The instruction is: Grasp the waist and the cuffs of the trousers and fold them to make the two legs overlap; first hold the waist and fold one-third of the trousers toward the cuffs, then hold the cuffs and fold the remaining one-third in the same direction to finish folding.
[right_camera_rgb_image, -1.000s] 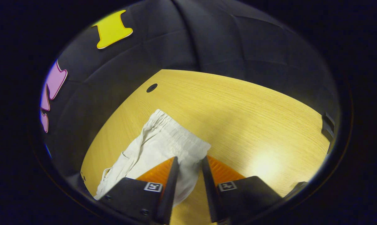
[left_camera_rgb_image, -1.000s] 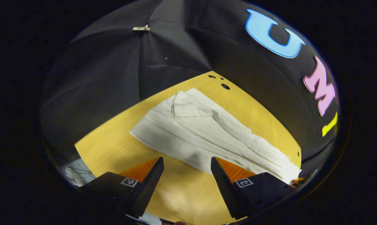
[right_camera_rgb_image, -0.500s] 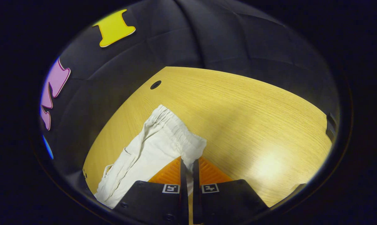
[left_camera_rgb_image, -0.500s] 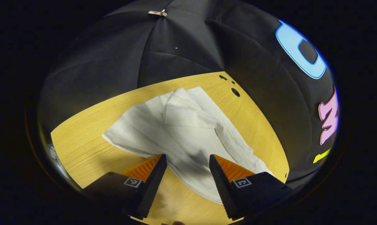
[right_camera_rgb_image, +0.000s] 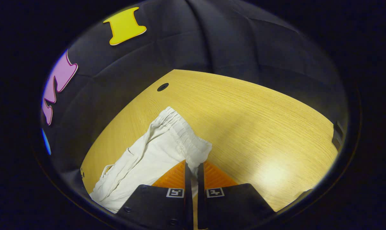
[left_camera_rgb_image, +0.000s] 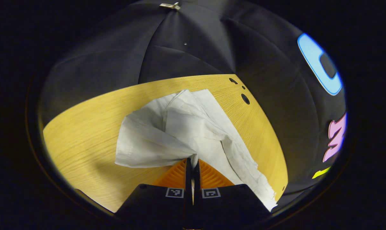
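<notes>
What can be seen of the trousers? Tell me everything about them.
The trousers are off-white, thin woven cloth, creased and lying on the wooden table. In the right gripper view their gathered elastic waist shows, with the right gripper shut on its near corner. In the left gripper view the cuff end is bunched and lifted into folds where the left gripper pinches it, jaws closed on the cloth.

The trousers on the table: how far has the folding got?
Barely started. The trousers lie spread on the wooden table, legs not yet overlapped. In hand: the left gripper is pinched on a bunched leg end, and the right gripper is clamped on the elastic waist. Left: laying one leg over the other, then both one-third folds.
</notes>
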`<state>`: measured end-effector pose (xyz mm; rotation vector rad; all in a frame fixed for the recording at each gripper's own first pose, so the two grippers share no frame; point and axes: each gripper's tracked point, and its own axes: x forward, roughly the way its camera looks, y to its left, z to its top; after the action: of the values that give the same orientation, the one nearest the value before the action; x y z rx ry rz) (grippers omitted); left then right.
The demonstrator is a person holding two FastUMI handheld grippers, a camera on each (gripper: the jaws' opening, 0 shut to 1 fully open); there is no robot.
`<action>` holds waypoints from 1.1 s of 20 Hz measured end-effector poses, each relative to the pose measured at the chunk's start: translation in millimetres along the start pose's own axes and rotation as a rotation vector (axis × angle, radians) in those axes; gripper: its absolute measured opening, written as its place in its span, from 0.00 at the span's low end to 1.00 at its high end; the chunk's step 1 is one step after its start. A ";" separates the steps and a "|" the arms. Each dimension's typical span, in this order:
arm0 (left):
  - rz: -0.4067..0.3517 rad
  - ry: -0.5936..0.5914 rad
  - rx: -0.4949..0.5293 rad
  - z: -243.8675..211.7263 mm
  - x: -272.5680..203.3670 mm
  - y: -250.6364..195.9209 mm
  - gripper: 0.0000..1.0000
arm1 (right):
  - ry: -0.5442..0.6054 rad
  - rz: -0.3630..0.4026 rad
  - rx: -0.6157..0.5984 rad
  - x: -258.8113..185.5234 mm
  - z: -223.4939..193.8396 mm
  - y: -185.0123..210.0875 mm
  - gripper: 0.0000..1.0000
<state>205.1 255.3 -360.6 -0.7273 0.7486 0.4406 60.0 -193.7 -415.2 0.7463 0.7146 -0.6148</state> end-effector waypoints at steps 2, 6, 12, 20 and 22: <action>-0.018 0.009 -0.006 -6.5 -3.1 2.7 0.06 | -0.032 -0.006 -0.017 -10.6 6.0 -0.3 0.10; -0.023 0.022 0.034 -29.6 -19.9 6.1 0.06 | -0.073 -0.010 -0.036 -27.2 22.0 3.2 0.10; -0.034 0.056 0.088 -60.6 -32.6 4.8 0.06 | -0.163 0.017 -0.158 -66.7 57.5 20.4 0.10; -0.030 0.063 0.184 -84.7 -38.7 -1.1 0.06 | -0.295 0.230 -0.443 -135.7 70.6 129.0 0.10; -0.034 0.058 0.172 -84.6 -39.0 -1.1 0.06 | -0.307 0.297 -0.499 -148.4 61.5 164.4 0.10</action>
<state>141.5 188.7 -374.4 -0.5925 0.8173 0.3209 108.8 -109.2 -207.1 0.2752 0.4332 -0.2519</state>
